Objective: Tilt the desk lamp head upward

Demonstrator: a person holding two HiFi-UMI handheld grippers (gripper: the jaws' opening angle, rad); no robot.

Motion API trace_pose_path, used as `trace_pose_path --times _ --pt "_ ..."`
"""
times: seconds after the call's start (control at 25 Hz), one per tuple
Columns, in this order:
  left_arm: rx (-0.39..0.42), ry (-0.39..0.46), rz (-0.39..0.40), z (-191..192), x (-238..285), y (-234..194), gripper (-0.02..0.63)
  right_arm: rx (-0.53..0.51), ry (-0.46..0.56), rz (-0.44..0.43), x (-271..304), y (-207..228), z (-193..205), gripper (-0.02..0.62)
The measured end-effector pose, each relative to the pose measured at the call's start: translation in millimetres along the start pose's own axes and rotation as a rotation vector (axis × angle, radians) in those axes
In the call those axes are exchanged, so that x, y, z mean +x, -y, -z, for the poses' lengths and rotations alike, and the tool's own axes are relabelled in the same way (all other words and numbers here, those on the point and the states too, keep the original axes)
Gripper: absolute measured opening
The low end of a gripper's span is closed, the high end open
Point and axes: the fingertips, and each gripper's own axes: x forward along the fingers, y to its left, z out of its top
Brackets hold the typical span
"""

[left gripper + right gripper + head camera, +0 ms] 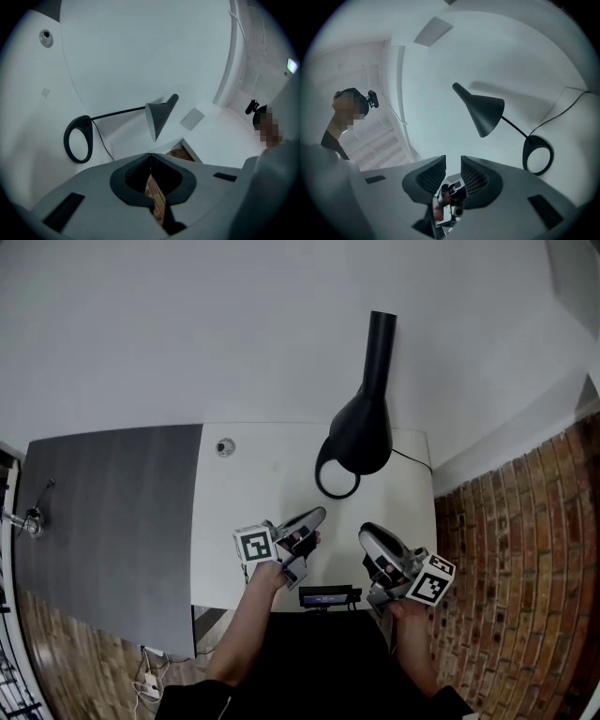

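Note:
The black desk lamp stands at the back right of the white table. Its cone head hangs over its ring base, and the neck points away from me. Both grippers hover over the table's front edge, short of the lamp and not touching it. The left gripper has its jaw tips pressed together with nothing between them. Ahead of it are the lamp head and ring base. The right gripper is open by a narrow gap and empty. It faces the lamp head and base.
A dark grey panel covers the table's left part, with a small round fitting beside it. A black cable runs from the lamp to the right. A small black device sits at the front edge. Brick floor lies to the right.

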Motion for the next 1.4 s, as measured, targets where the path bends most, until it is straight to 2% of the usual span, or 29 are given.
trace_pose_path --times 0.08,0.2,0.48,0.64,0.84,1.0,1.12,1.4 --pt "0.016 0.000 -0.044 -0.7 5.0 -18.3 0.012 0.015 -0.005 -0.029 3.5 8.8 -7.7 0.084" --pt "-0.029 0.016 -0.098 1.6 14.5 -43.2 0.012 0.026 -0.019 -0.064 6.0 22.6 -16.6 0.089" --pt "-0.066 0.046 -0.238 -4.5 29.7 -119.9 0.012 0.046 -0.051 -0.119 8.7 49.7 -18.6 0.092" --pt "-0.147 0.057 -0.278 -0.9 40.9 -156.8 0.012 0.027 -0.078 -0.093 9.5 56.3 -20.1 0.092" --pt "-0.165 0.028 -0.352 1.2 43.1 -190.8 0.012 -0.002 -0.074 -0.044 16.3 51.2 -20.0 0.122" --pt "-0.218 0.027 -0.444 12.9 38.2 -211.6 0.012 -0.008 -0.107 -0.022 25.8 51.4 -14.1 0.140" --pt "-0.248 0.042 -0.479 12.8 38.7 -219.0 0.012 -0.016 -0.115 -0.011 34.6 53.7 -16.3 0.140" --pt "-0.246 -0.008 -0.529 17.0 42.7 -221.4 0.012 0.004 -0.143 0.013 49.8 65.7 -14.3 0.140"
